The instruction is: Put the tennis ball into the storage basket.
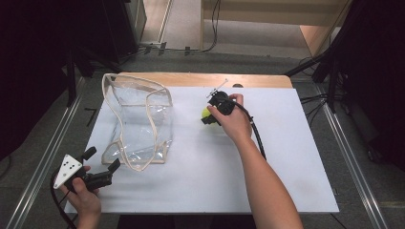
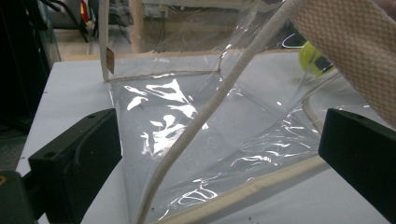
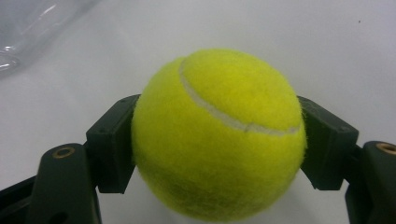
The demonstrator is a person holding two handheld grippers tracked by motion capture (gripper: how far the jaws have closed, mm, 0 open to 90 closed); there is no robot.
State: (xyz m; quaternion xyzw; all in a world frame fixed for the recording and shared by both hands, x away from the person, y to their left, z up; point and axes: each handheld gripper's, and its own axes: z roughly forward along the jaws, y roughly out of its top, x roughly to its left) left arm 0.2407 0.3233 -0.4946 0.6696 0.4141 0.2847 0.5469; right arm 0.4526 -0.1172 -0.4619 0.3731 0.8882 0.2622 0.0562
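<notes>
A person seated at a white-topped table (image 1: pixel 286 157) worked two hand-held grippers at once, seen from above and from a camera riding on each tool. The right gripper (image 1: pixel 208 116), reaching out over the middle of the table near its far edge, had its two black jaws pressed against opposite sides of a yellow-green tennis ball (image 3: pixel 218 135), which sat squarely between them with its white seam curving across the top; in the high view the ball (image 1: pixel 206 113) peeked out just left of the right hand (image 1: pixel 234 121), low over the white surface, though whether it touched the table could not be told. A black cable (image 1: pixel 257 136) trailed back from that gripper along the forearm. To the left of the ball, and apart from it, stood a clear plastic bag (image 1: pixel 138 121) edged in cream webbing, its mouth gaping upward and its sides slumped. The left gripper (image 1: pixel 101 161), held in the left hand (image 1: pixel 85 195) at the near left corner of the table and topped by a grey three-cornered plate (image 1: pixel 67 170), pointed at the bag's near corner with its jaws spread wide and nothing between them. In its own view the bag (image 2: pixel 196 135) lay just ahead, a webbing strap (image 2: pixel 205 114) running diagonally across the glossy plastic, the ball (image 2: pixel 312 58) visible through it.
</notes>
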